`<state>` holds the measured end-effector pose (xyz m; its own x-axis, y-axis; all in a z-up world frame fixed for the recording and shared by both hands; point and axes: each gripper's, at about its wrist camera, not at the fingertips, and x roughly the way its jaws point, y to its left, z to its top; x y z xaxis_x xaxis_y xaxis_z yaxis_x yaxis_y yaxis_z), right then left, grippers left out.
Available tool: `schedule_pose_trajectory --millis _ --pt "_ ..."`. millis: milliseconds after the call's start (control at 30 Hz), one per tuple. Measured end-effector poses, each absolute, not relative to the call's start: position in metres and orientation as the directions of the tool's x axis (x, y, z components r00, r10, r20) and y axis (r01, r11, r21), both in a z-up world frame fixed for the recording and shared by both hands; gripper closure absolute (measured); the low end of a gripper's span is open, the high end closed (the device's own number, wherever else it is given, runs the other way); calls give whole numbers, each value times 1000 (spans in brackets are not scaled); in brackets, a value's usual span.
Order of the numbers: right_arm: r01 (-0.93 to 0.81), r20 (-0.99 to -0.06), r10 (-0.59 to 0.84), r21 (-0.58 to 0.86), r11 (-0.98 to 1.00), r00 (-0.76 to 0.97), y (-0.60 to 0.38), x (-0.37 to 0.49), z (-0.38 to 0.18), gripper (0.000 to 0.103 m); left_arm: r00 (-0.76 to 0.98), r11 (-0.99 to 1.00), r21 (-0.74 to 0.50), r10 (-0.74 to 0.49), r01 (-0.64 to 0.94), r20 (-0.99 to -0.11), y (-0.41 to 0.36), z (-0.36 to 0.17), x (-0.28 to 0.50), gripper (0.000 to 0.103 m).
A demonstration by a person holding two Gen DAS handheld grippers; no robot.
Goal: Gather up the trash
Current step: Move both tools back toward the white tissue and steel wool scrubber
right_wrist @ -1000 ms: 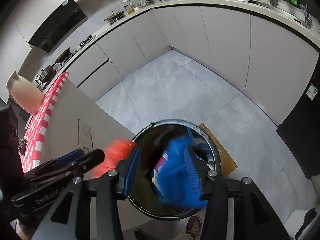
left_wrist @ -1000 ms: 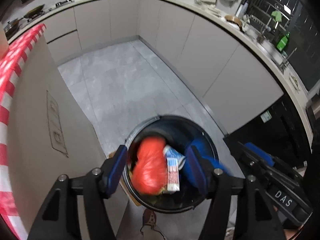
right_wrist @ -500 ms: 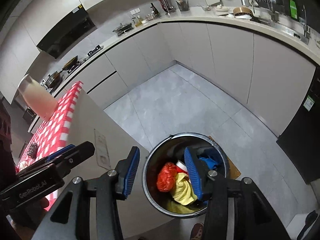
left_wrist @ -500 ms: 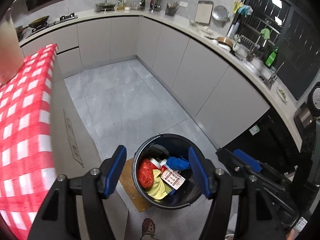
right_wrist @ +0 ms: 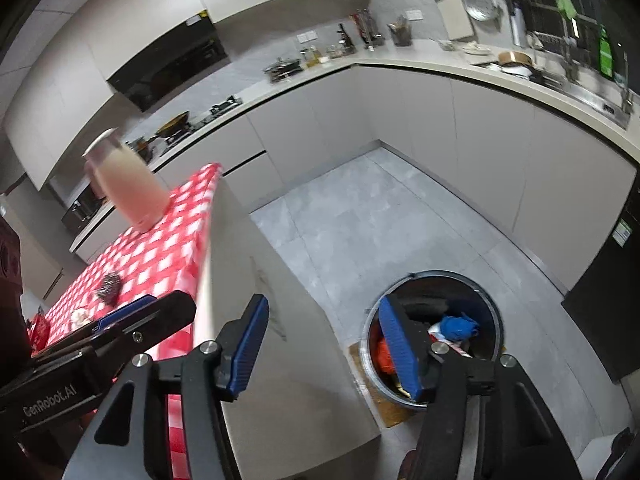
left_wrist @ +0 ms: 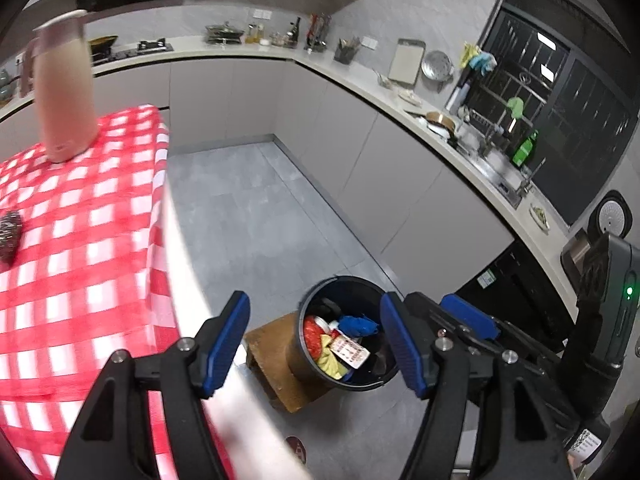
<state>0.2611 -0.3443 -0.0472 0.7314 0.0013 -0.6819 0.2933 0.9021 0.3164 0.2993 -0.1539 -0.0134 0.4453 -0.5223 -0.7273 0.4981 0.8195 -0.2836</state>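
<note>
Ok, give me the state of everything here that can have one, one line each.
left gripper: open, empty, jaws just widened
right gripper: open, empty, jaws just widened
trash bin: lidless, holding trash
jug: upright on checked tablecloth
scrubber: lying on tablecloth

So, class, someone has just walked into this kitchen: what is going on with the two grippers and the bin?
A person is collecting trash with a handheld gripper in each hand. Both the left gripper and the right gripper are empty, their jaws having just been opening with nothing between them. The black bin on the floor holds red, yellow and blue rubbish. A scrubber-like ball and small scraps lie on the checked tablecloth, beside a jug.
</note>
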Motion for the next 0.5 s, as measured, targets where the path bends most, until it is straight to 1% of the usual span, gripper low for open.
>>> schedule_pose_trajectory --millis 267,500 --pt "184 -664 76 313 932 744 -276 285 -31 42 507 864 -280 -479 419 -717 -95 -6 307 34" --pt "71 -656 163 315 947 737 -211 314 -28 41 580 916 -260 -396 306 -712 -31 -5 313 34"
